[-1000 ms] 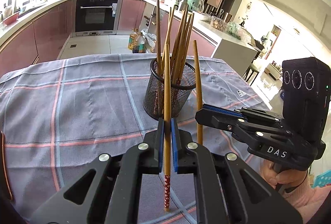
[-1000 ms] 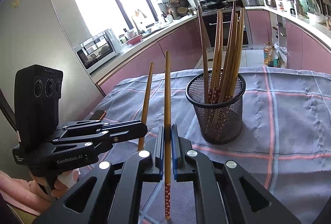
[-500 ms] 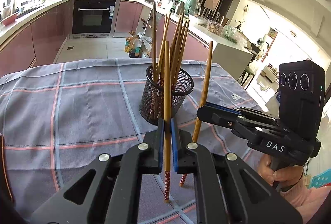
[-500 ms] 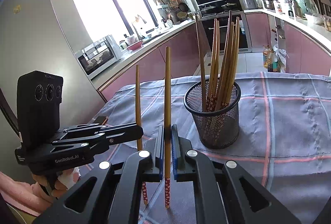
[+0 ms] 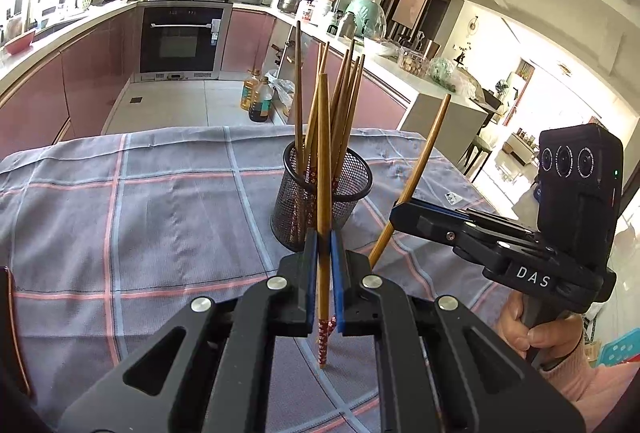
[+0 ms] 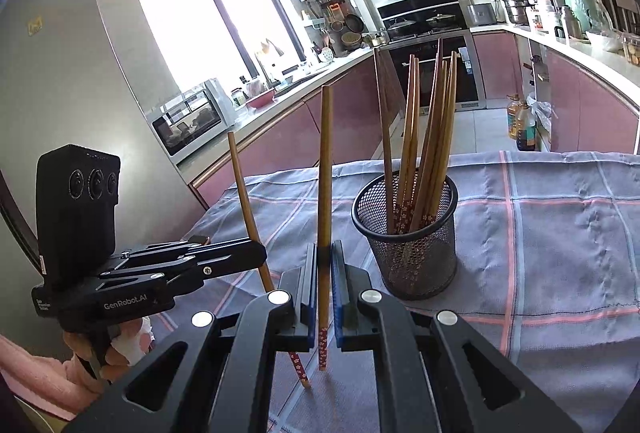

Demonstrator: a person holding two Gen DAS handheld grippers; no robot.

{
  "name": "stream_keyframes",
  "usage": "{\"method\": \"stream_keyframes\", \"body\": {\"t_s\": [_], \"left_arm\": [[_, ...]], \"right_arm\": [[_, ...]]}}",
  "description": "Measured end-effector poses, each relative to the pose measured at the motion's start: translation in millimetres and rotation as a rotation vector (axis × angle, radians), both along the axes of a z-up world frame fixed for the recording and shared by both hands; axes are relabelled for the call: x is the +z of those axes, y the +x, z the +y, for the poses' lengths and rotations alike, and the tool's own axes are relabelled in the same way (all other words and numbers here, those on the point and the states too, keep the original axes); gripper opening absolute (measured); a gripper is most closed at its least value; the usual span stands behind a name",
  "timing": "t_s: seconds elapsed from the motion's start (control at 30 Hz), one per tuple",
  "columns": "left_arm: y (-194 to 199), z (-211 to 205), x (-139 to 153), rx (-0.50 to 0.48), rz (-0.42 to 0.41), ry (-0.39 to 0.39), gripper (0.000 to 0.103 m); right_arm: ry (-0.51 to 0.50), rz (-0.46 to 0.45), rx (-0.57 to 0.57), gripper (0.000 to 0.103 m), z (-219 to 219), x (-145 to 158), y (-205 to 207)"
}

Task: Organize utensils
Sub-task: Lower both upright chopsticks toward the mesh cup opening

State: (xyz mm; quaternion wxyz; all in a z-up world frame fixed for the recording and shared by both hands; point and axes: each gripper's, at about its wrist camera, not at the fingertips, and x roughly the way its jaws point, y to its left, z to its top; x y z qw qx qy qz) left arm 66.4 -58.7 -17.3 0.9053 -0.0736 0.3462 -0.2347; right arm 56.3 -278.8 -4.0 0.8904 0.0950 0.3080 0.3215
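The left gripper (image 5: 324,285) is clamped on one chopstick (image 5: 323,169). The right gripper (image 6: 324,289) pinches another chopstick (image 6: 325,193). Both sticks look light, stiff and smooth, best held low. The mesh cup (image 6: 412,249) stands at 1 o'clock. Labels read "DAS" and "GenRobot.AI".

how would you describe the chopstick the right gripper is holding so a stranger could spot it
On the plaid tablecloth, look beside the black mesh cup full of chopsticks. The right gripper pinches one chopstick upright outside the cup, its red flower-patterned tip pointing down; the left gripper holds a tilted one.
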Motion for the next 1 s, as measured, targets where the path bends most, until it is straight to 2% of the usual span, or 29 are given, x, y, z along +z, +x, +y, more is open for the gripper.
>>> {"method": "stream_keyframes", "body": {"t_s": [1.0], "left_arm": [[6, 2, 19, 0.012, -0.059, 0.0, 0.007]], "right_arm": [[-0.006, -0.086, -0.035, 0.006, -12, 32, 2]]}}
